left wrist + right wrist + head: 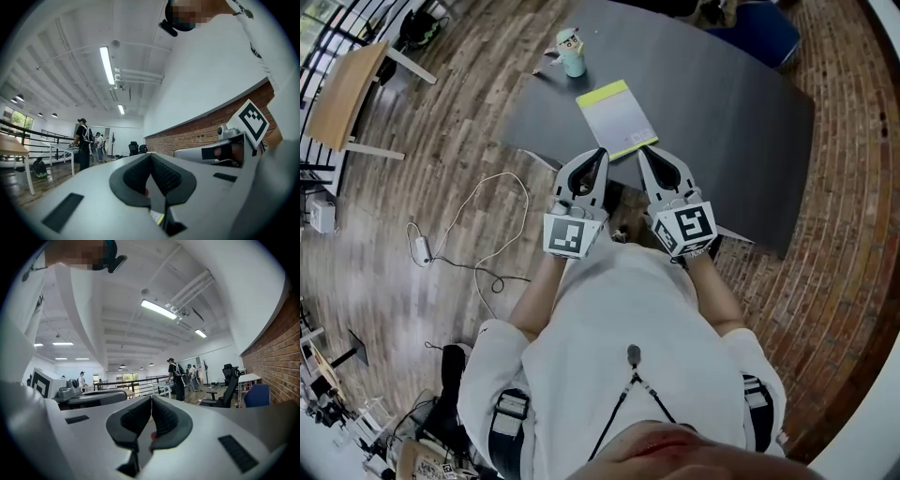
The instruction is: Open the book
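Left gripper [601, 151] & right gripper [641, 148] are side by side, two in all. Both have jaws pressed together w/ nothing in either, and each gripper view shows its pads meeting tip to tip. Under the arms is wood plank floor [459, 159], w/ one white cable [487, 220] looping across it. Tips sit over the near edge of the one dark grey table [722, 122]. Just past the tips lies the book [619, 117], only one, closed & flat on the tabletop w/ a yellow-green strip on its far edge, touched by neither gripper. Further back, near the table's far-left edge, stands one teal cup [571, 52]. Brick wall [848, 225] runs along the right.
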